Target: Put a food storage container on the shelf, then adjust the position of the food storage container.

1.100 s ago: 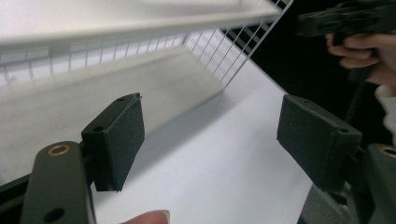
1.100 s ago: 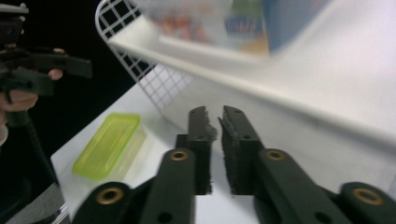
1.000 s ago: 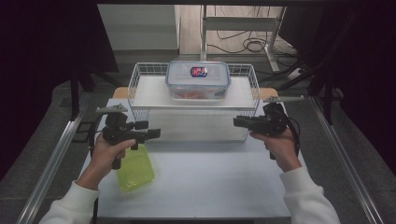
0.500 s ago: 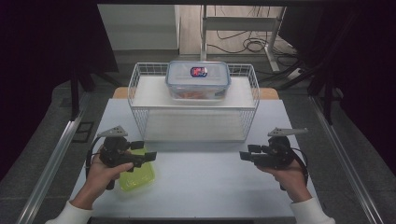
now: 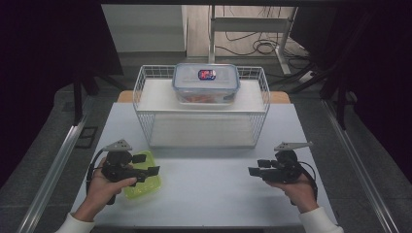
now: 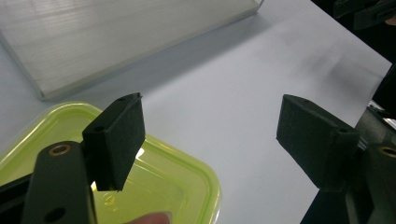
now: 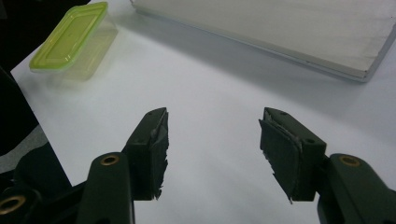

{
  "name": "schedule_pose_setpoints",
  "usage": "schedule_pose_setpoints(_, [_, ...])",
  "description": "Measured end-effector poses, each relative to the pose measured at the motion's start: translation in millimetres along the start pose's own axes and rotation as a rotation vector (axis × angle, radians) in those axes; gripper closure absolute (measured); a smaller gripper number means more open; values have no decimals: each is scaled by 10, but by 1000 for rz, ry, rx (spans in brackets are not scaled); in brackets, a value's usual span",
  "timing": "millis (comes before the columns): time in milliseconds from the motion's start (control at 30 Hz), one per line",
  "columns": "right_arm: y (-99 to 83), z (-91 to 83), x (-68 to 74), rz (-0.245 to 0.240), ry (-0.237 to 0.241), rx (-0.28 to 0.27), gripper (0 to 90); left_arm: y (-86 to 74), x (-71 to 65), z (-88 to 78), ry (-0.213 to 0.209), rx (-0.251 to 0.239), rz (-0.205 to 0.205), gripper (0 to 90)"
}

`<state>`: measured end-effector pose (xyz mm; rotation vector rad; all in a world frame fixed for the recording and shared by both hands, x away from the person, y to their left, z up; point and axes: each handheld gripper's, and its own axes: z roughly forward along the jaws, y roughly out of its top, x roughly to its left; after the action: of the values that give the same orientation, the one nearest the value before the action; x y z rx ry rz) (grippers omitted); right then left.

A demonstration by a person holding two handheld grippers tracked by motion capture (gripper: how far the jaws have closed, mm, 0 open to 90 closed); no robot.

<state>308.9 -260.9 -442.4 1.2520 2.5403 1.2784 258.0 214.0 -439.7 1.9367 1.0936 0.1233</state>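
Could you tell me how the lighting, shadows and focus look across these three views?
High view: the white table is evenly lit, its surroundings fall into deep darkness, and the picture is sharp. Left gripper view: the near green container looks soft, and a faint shadow smudges the table. Right gripper view: the gripper is crisp, with a soft shadow along the white board.

White wire basket [image 5: 145,116] at table [image 5: 218,194] rear; clear lidded container [image 5: 206,83] inside.
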Motion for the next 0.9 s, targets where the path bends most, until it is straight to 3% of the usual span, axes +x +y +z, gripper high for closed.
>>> schedule_pose_setpoints(267, [-11, 65, 7, -1, 6, 15, 405, -35, 8, -214, 34, -30, -10, 213])
schedule_pose_setpoints(500, [-26, 67, -20, 10, 3, 17, 404, -102, 85, -317, 63, -19, -19, 243])
schedule_pose_setpoints(600, [-31, 46, -35, 19, -4, 10, 402, -146, 116, -401, 67, -6, -12, 380])
schedule_pose_setpoints(633, [-36, 37, -43, 26, -7, 7, 401, -179, 132, -459, 65, 2, -21, 523])
schedule_pose_setpoints(667, [-36, 37, -43, 26, -7, 7, 401, -179, 132, -459, 65, 2, -21, 601])
schedule_pose_setpoints(700, [-39, 36, -48, 30, -5, 6, 399, -205, 145, -503, 66, 4, -21, 601])
schedule_pose_setpoints(733, [-46, 41, -53, 38, 0, 9, 398, -227, 155, -536, 65, 5, -22, 743])
schedule_pose_setpoints(767, [-46, 41, -53, 38, 0, 9, 398, -243, 161, -558, 66, 9, -22, 743])
schedule_pose_setpoints(833, [-47, 47, -49, 38, -3, 10, 397, -283, 177, -597, 60, 23, -17, 839])
schedule_pose_setpoints(900, [-45, 48, -47, 37, -2, 10, 396, -327, 184, -611, 67, 56, -8, 881])
